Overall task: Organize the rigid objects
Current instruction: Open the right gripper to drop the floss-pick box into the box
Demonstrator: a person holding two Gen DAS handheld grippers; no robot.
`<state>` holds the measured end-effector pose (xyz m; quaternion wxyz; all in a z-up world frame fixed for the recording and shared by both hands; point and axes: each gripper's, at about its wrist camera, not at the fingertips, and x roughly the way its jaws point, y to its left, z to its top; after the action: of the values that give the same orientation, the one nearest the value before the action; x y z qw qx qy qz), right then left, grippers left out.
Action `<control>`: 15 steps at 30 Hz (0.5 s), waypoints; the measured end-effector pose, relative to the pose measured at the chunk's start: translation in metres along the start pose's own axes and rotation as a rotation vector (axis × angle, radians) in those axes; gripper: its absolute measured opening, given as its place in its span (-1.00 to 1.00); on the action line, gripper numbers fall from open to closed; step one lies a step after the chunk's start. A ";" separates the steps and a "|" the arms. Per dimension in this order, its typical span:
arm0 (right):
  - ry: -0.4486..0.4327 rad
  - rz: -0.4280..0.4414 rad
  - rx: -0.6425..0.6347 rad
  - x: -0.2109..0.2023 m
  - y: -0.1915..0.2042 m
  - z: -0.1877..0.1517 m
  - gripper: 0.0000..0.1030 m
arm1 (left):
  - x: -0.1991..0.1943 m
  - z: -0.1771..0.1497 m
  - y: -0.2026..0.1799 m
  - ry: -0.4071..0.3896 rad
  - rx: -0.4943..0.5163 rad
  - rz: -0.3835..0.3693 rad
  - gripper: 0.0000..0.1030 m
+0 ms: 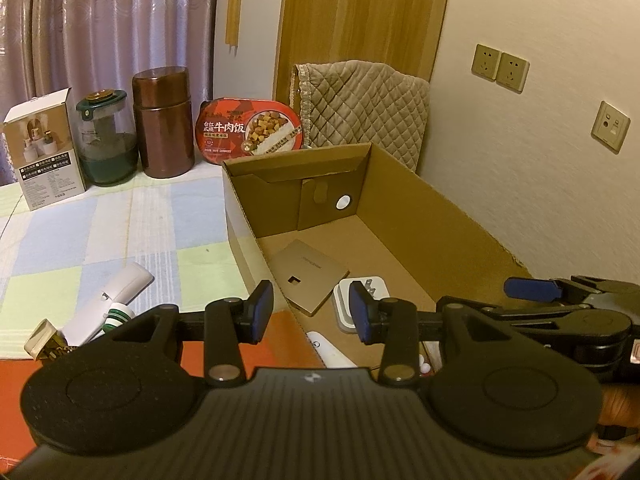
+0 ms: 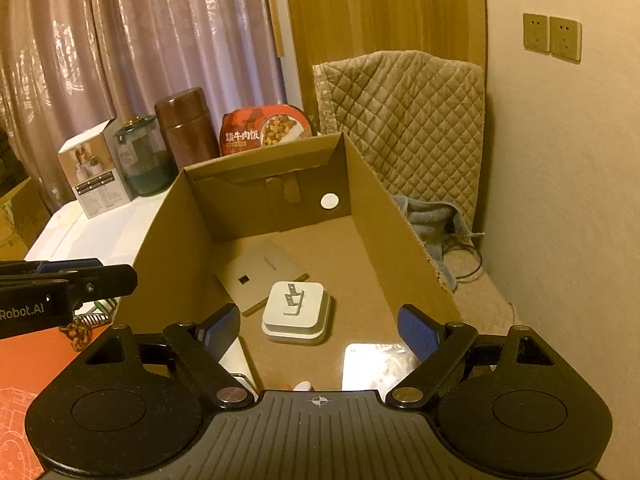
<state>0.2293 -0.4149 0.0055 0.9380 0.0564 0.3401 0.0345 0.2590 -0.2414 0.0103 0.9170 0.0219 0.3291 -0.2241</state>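
Both grippers hover at the near end of the cardboard box (image 2: 384, 216) — nothing in either one. The left gripper (image 1: 312, 312) has its jaws a narrow gap apart over the box's left wall; the right gripper (image 2: 320, 332) stands spread wide above the box floor. Inside lie a white plug adapter (image 2: 298, 310), prongs up, touching a flat tan card box (image 2: 260, 272). Outside, on the checked cloth (image 1: 120, 224), a white bottle (image 1: 110, 306) lies on its side — left of the box.
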 end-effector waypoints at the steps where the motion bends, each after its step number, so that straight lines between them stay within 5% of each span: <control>1: -0.002 0.001 0.000 0.000 0.000 0.000 0.62 | 0.000 0.000 0.000 0.000 -0.001 0.000 -0.30; 15: -0.034 0.001 -0.003 -0.005 0.010 0.004 0.62 | -0.017 0.004 0.011 -0.030 -0.011 0.015 -0.30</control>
<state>0.2275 -0.4063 0.0131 0.9438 0.0558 0.3239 0.0344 0.2549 -0.2256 0.0227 0.9236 0.0160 0.3164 -0.2157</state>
